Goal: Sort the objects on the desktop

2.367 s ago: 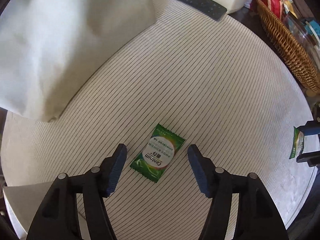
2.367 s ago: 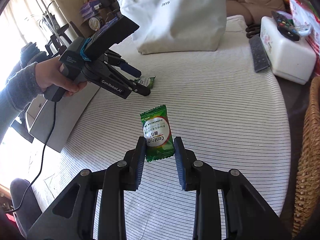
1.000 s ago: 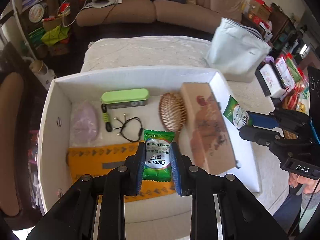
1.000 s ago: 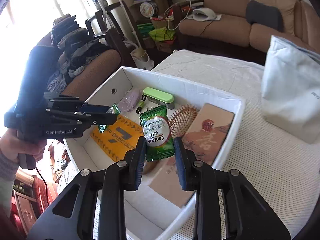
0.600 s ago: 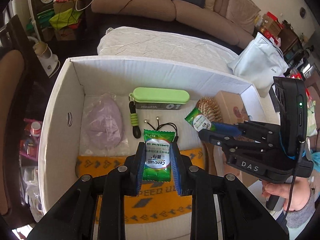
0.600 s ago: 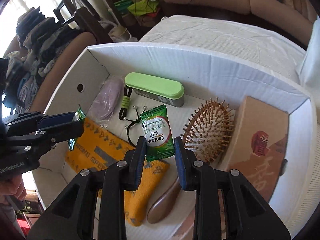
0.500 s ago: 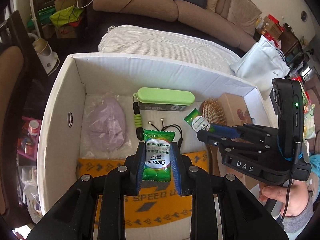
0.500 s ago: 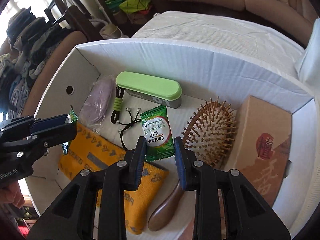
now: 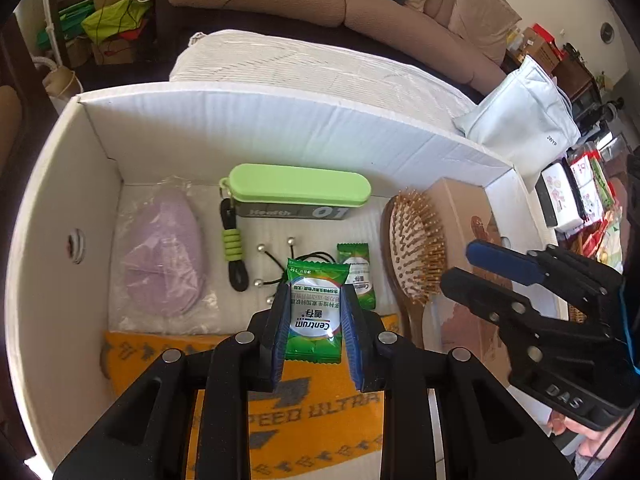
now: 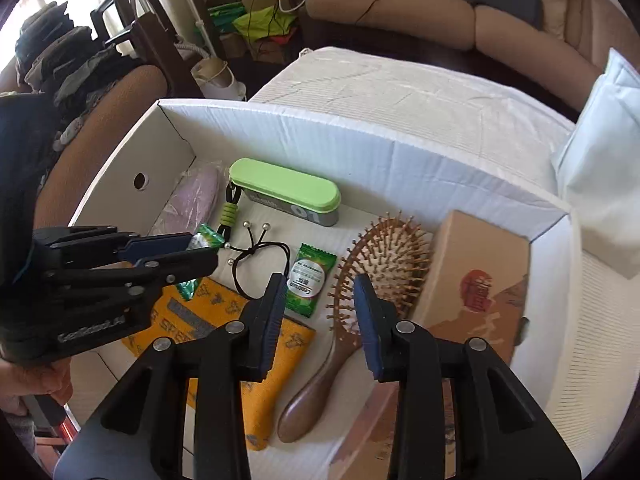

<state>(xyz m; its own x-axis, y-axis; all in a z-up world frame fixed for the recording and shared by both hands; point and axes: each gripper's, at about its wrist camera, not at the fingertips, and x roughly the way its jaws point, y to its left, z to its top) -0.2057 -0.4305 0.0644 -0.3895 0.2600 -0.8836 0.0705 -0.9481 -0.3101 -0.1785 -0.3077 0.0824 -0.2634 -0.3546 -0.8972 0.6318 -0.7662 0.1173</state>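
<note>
Left hand-held gripper [image 9: 314, 320] clamped on a green sachet [image 9: 314, 312] above the white box [image 9: 280, 120], right hand-held gripper [image 10: 320, 300] opening, pads clear of second sachet [image 10: 310, 280] lying beside the hairbrush [image 10: 380, 264]

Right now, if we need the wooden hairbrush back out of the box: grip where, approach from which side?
Grip the hairbrush by its bare handle, descending from above, jaws across its width. It lies bristles up; the head is spiky and sits close beside the cardboard box, while the handle has clearer space around it.
</note>
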